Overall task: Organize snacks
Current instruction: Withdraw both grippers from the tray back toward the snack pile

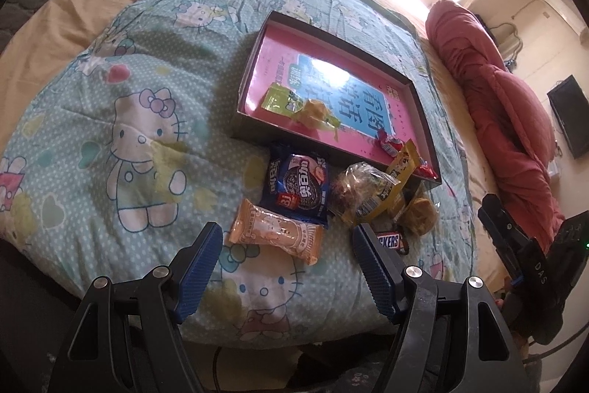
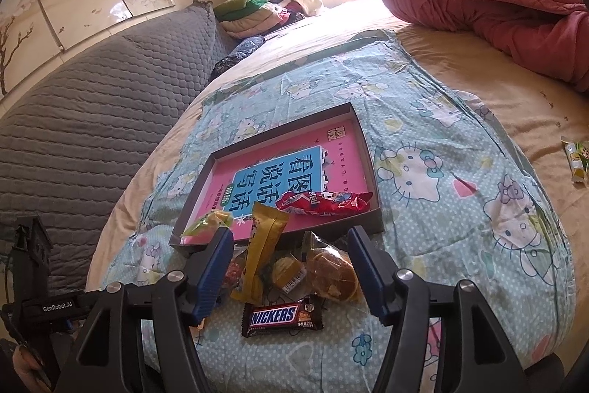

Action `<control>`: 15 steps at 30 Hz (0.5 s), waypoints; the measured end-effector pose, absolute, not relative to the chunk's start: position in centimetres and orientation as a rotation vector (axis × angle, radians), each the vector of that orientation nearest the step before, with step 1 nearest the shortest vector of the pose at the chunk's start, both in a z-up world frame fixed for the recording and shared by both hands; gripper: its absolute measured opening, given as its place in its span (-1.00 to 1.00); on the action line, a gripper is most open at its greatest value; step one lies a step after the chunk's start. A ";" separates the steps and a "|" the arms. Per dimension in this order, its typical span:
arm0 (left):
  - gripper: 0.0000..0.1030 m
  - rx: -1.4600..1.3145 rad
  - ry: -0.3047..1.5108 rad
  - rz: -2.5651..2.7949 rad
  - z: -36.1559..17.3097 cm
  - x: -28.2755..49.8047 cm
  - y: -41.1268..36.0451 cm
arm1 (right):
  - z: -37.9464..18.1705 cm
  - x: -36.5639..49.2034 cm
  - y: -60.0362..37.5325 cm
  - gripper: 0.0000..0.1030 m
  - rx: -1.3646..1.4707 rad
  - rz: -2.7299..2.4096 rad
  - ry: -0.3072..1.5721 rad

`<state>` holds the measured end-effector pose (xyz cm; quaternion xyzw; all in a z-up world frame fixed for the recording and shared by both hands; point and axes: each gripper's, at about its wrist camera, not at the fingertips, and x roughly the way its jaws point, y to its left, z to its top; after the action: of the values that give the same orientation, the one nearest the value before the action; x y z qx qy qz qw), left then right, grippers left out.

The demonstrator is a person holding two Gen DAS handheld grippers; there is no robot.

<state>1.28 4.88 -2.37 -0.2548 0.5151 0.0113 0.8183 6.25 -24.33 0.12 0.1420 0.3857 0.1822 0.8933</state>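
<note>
Left claw spread, empty, hovering over the bed's Hello Kitty quilt. Near it, left to right: orange sealed wafer packet, blue glossy Oreo packet, clear-wrapped muffins. Shallow dark cardboard tray with pink base lies beyond, already holding a few snacks. Right claw spread, empty, above brown Snickers bar. Judgement: all light; foil slippery, contents crushable. Pinch across the short width, mid-length, gently.

Snacks crowd the quilt just before the tray's near wall. Quilt lies bare to the left; the tray's far half is bare too.
</note>
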 end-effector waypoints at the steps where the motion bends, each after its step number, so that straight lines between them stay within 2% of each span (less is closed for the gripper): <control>1: 0.46 -0.545 1.104 0.035 -2.5 1.2 4.8 | 0.1 6.2 -24.3 0.24 0.293 0.379 0.802; 15: 0.46 -0.639 1.165 0.035 -4.0 0.9 3.4 | -0.8 6.1 -25.2 0.24 0.291 0.342 0.850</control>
<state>0.93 3.43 -4.03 -0.2966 0.5407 0.0163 0.7870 6.14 -25.23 -0.85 0.1398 0.4088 0.1643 0.8868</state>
